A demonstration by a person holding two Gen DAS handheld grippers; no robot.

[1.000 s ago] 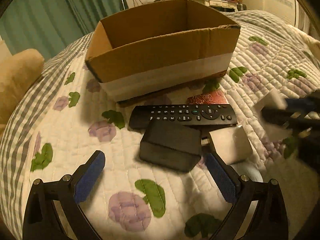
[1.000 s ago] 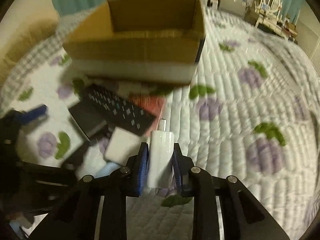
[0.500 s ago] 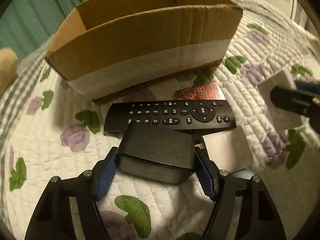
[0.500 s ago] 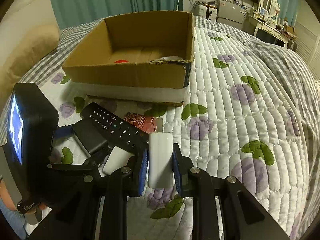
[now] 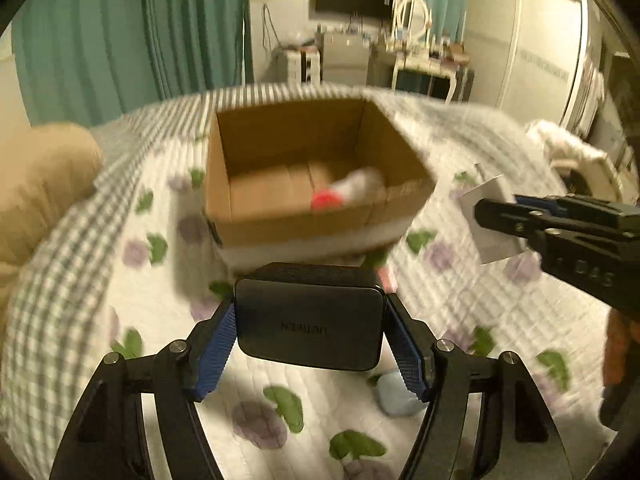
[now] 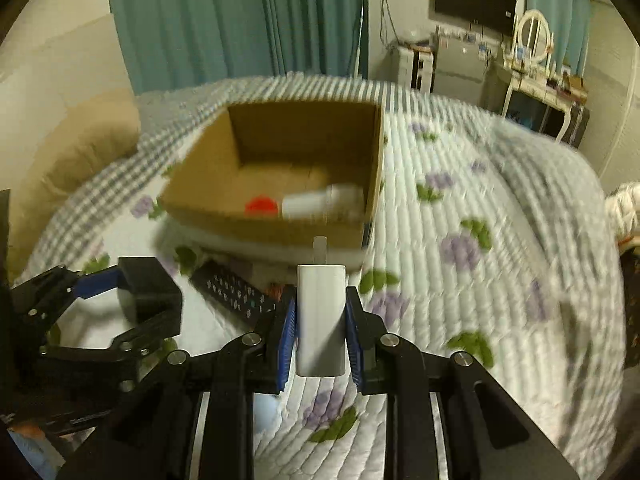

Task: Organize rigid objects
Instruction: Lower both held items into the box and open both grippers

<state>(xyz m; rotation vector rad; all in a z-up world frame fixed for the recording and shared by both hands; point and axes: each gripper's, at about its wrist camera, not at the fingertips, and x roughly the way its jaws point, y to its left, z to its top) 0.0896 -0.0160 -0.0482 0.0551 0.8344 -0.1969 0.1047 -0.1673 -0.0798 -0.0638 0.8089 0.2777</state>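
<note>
Nearest, the left gripper (image 5: 310, 344) is clamped on a black charger block (image 5: 308, 320) across its short sides; it looks stiff, smooth and fairly dense, so a grip on the flat flanks suits it. At three o'clock the right gripper (image 6: 320, 336) pinches a white adapter (image 6: 321, 320), probably light and slick. At twelve, farther off, the cardboard box (image 5: 320, 232) holds a white bottle (image 6: 316, 202) with a red cap.

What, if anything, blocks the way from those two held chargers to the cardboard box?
Nothing visible does. The black charger and white charger are held above the quilt, and the cardboard box ahead is open-topped.
</note>
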